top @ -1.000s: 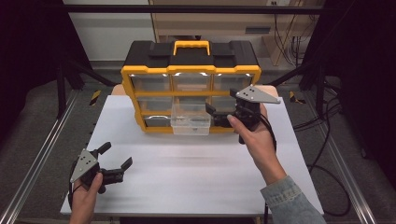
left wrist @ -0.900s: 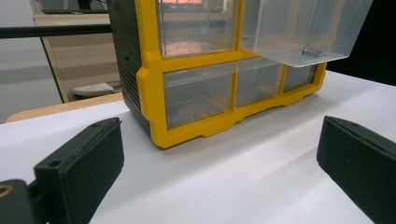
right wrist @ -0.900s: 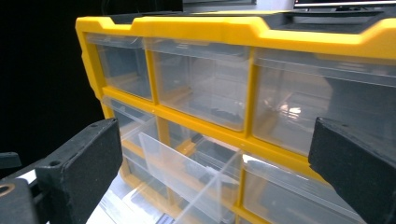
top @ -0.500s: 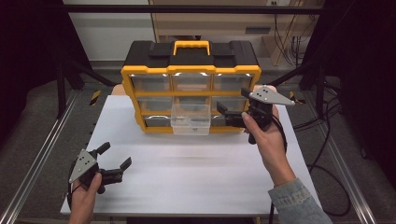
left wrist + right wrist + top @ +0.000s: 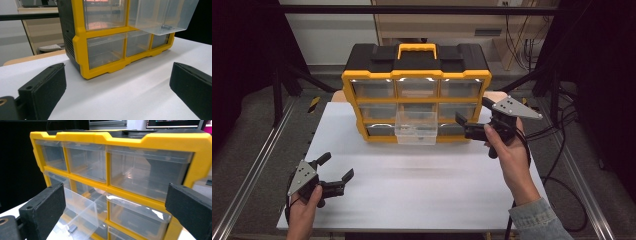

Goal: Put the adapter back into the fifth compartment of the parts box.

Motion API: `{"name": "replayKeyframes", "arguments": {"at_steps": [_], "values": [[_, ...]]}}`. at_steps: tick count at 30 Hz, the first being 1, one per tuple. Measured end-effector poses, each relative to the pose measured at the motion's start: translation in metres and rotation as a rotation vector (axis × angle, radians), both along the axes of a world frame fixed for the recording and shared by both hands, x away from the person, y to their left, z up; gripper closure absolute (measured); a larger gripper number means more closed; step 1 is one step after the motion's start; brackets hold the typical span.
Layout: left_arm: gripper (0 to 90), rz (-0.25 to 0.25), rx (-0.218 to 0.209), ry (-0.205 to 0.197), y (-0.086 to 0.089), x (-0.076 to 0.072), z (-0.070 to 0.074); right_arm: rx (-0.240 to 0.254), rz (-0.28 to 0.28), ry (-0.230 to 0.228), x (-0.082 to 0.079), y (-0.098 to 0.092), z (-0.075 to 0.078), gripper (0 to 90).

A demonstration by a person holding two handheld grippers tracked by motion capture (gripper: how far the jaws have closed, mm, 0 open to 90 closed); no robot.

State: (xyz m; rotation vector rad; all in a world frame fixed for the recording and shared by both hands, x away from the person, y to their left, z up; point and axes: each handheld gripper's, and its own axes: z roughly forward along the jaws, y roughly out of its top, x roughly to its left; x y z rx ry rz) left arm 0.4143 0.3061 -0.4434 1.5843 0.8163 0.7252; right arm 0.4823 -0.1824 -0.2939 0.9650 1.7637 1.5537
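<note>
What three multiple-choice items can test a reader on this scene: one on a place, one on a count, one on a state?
1. Where is the right gripper?
A. Near the lower right drawers of the organizer
B. Flat on the floor
C. On top of the handle

2. How many drawers wide is each row of the organizer?
A. Two
B. Three
C. Five

3. In what state is the middle drawer?
A. Shut flush
B. Pulled out toward the person
C. Lying out on the table

Key:
1. A, the high view shows it beside the organizer's right front, at the lower rows.
2. B, the top row holds three clear fronts between yellow bars.
3. B, its clear box sticks out in front of the yellow frame, while its back stays in the frame.
</note>
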Motion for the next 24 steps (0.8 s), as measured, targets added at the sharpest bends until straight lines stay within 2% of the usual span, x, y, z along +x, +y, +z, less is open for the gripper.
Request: {"name": "replayKeyframes", "arguments": {"at_steps": [15,24], "values": [[0.6,0.005,-0.007,0.002,0.002,0.0,0.0,0.049,-0.051,0.008,-0.013,-0.028,-0.015,3.2],[0.6,0.01,-0.001,0.002,0.001,-0.001,0.0,0.054,-0.074,0.005,-0.028,-0.045,-0.029,2.9]]}}
